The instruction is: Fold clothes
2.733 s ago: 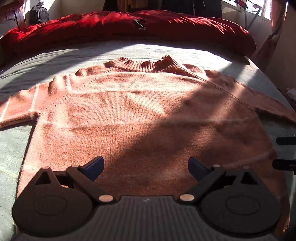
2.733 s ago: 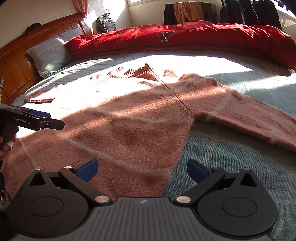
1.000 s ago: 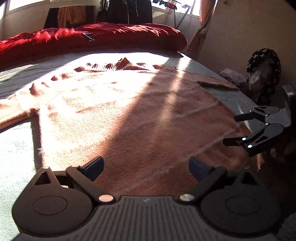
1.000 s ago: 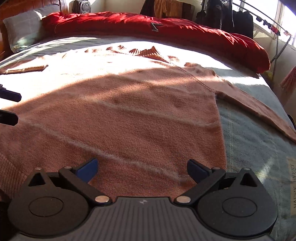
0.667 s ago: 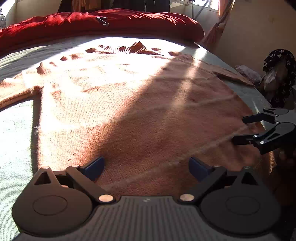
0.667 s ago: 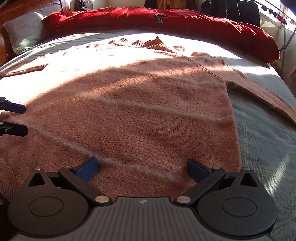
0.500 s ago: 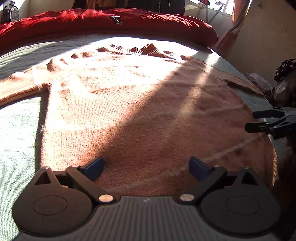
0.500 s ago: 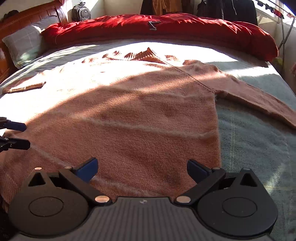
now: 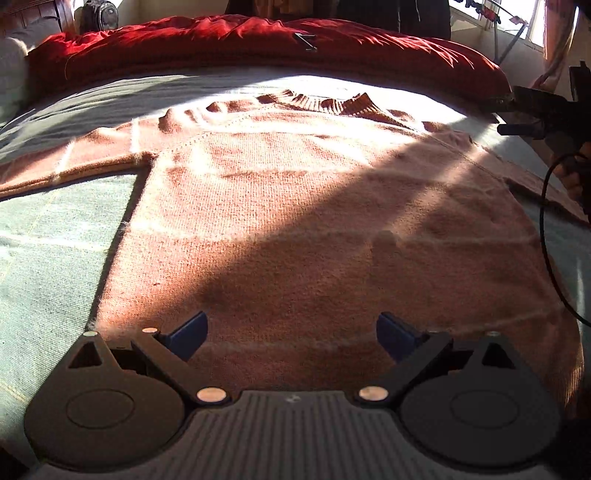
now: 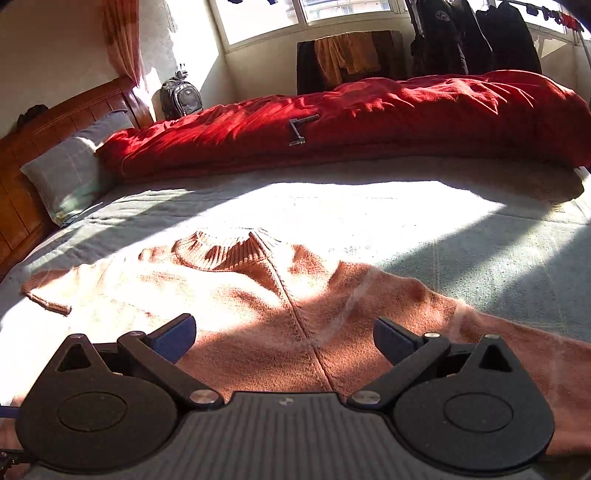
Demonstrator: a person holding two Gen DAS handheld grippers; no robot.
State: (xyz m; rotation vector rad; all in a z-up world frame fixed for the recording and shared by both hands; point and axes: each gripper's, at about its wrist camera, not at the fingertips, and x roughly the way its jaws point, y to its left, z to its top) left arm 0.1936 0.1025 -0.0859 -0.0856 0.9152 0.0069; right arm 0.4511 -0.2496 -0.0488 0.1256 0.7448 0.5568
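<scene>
Our sweater [image 9: 314, 229] lies flat on the bed [image 9: 48, 258], sleeves out left and right. Left gripper [image 9: 291, 328] hangs released over the near hem, right gripper [image 10: 284, 332] gapes above the right shoulder, placed for a fold

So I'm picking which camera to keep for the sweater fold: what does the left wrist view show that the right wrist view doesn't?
Only the left wrist view shows the sweater's hem, its left side edge, and the right gripper held by a hand. Only the right wrist view shows the wooden headboard, windows, and hanging clothes. Both show the salmon sweater flat on the bed, its ribbed collar, the red duvet, and open jaws.
</scene>
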